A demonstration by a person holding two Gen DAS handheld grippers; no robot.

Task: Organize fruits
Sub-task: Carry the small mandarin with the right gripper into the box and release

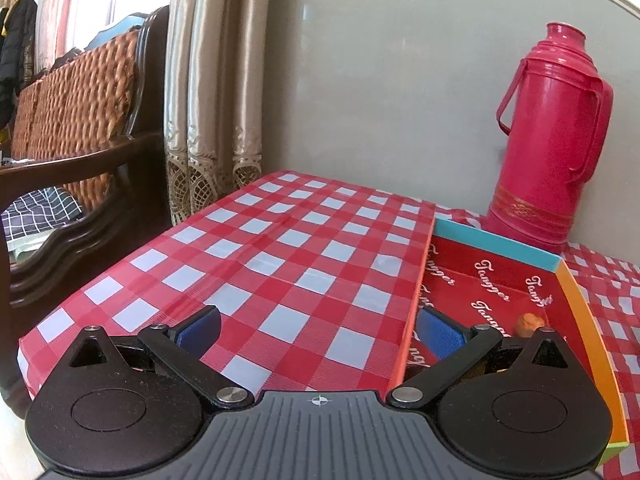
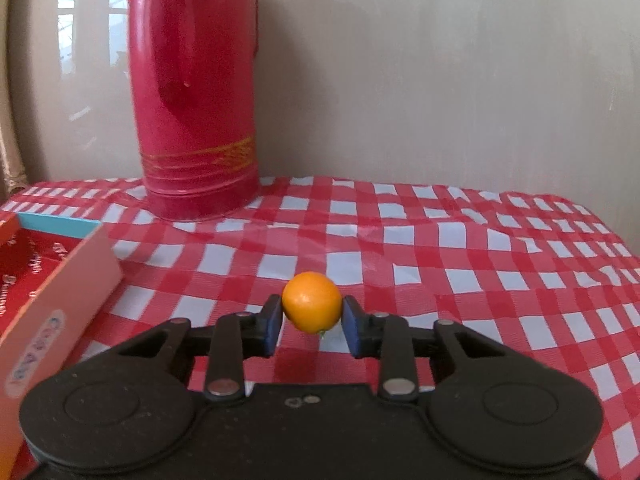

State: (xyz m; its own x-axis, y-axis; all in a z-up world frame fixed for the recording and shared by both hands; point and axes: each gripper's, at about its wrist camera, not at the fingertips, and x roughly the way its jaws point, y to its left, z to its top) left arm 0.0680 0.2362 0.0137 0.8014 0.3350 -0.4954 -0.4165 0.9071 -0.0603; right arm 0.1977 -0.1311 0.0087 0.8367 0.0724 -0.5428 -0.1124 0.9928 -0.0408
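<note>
While left claw gapes, right claw grips orange.

Flask behind box, orange to its right (between tongs)

thermos beside box

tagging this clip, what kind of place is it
Most likely a home living or dining room: a checked tablecloth on the table, a red thermos by the wall, curtains and a wicker-backed wooden seat.
</note>
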